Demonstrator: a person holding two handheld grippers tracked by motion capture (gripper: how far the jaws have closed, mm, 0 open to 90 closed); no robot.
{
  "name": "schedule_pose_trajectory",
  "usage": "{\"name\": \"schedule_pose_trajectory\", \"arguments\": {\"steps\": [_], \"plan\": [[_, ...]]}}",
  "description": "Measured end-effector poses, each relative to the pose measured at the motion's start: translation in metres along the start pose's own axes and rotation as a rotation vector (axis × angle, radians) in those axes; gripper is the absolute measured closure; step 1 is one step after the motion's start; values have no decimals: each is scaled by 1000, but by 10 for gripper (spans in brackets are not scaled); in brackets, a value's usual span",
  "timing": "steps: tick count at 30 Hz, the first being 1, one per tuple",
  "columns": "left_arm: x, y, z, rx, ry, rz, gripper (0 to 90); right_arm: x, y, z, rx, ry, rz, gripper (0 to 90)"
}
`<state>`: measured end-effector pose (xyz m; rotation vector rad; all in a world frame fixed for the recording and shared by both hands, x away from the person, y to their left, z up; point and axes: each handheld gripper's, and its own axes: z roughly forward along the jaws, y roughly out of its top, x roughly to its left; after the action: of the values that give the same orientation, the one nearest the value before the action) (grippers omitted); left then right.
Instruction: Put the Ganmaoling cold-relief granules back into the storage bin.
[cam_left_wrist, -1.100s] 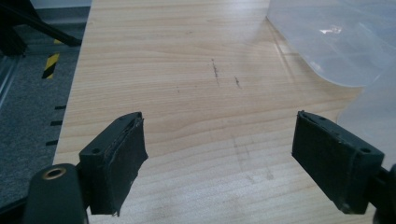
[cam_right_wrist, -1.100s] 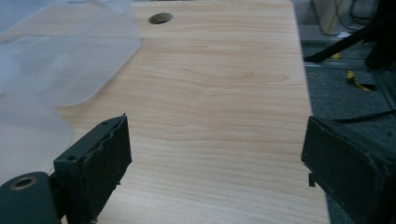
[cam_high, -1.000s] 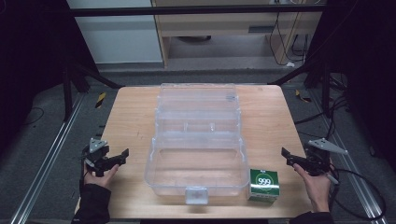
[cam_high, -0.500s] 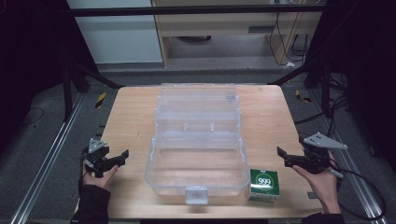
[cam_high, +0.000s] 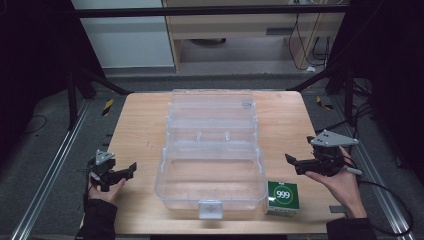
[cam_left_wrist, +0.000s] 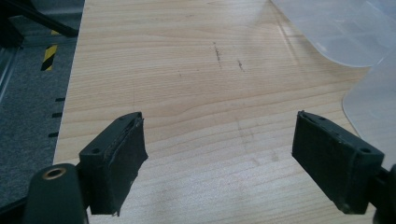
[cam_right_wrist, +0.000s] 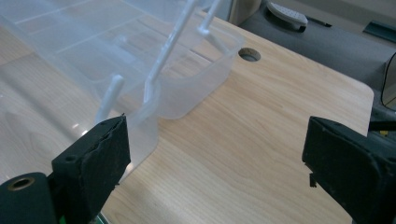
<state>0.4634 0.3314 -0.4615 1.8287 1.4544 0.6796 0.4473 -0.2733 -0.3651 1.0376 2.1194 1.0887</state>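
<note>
Two clear plastic tiers of the organiser box (cam_high: 211, 150) stand fanned open mid-table, long axis running near to far, smooth see-through trays showing bare wood through them. A small green carton (cam_high: 282, 198), squarish and marked 999, stands at its near right corner. The left gripper (cam_high: 131, 168) hovers spread and empty at the near left; the right gripper (cam_high: 292, 162), jaws just opening wider on nothing, points leftward at the box.
</note>
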Motion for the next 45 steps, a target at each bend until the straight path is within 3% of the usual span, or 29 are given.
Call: {"name": "schedule_pose_trajectory", "arguments": {"steps": [4,7,16,21,24,42,45], "plan": [[-1,0,1,2,4,8,168,3,12,-4,9,7,-33,75],[-1,0,1,3,4,10,168,6,21,-8,15,12,-85,70],[-1,-1,1,9,9,15,169,9,30,-15,41,27,-152,60],[-1,-1,3,14,7,18,168,13,32,-17,90,58,-199,50],[-1,-1,3,15,5,21,168,18,31,-15,146,75,-242,52],[-3,-1,5,26,7,41,168,39,22,-5,287,170,-351,33],[-3,-1,5,28,7,45,168,44,16,0,338,199,-383,33]]}}
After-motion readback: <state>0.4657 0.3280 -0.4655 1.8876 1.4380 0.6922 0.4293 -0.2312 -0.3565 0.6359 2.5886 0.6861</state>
